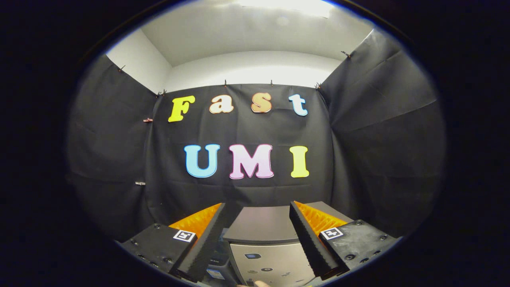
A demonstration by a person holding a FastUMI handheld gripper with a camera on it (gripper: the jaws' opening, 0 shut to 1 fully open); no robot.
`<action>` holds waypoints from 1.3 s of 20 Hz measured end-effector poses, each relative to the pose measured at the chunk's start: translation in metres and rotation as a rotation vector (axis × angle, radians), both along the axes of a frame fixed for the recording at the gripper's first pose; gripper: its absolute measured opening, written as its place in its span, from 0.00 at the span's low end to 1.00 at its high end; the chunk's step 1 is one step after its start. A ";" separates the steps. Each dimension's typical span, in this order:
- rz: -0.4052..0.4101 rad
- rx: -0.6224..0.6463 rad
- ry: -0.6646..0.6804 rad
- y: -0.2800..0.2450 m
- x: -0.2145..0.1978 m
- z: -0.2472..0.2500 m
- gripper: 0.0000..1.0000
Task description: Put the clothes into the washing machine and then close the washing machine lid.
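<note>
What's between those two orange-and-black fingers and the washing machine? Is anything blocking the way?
Nothing visible does. The gripper is open, with empty air between its fingers, and the washing machine sits just ahead of and below them, its lid lying flat. A fingertip shows near the machine's front.

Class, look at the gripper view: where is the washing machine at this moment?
The washing machine sits low in the gripper view, between and just beyond the open gripper fingers, its grey lid lying flat in front of the black cloth wall.
</note>
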State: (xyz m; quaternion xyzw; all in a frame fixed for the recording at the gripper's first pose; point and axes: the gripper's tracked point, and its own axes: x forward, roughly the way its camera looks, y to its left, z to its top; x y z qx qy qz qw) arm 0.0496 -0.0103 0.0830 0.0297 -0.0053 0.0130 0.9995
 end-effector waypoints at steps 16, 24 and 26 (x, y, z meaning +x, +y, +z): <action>0.008 -0.049 -0.002 -0.015 0.007 0.000 0.98; 0.018 -0.041 0.003 -0.016 0.004 -0.003 0.98; 0.017 -0.038 0.003 -0.017 0.005 -0.002 0.98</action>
